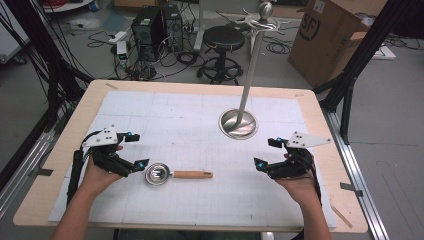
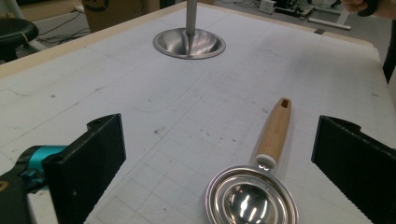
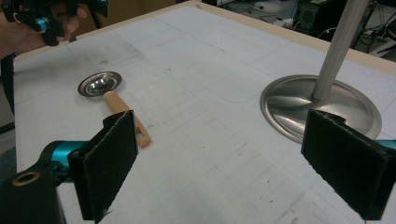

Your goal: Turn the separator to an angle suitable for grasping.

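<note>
High view, ladle (image 1: 176,174), stand (image 1: 239,123) (well apart)

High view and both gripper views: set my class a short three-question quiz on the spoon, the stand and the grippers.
1. True or false: the measuring spoon lies flat on the mat.
2. Which gripper is nearer the spoon's bowl? A left gripper B right gripper
3. Fill in: the spoon's handle is made of ____.

Key: 1 true. 2 A. 3 wood. Both grippers are open and hold nothing; the metal stand is upright on the mat.
</note>
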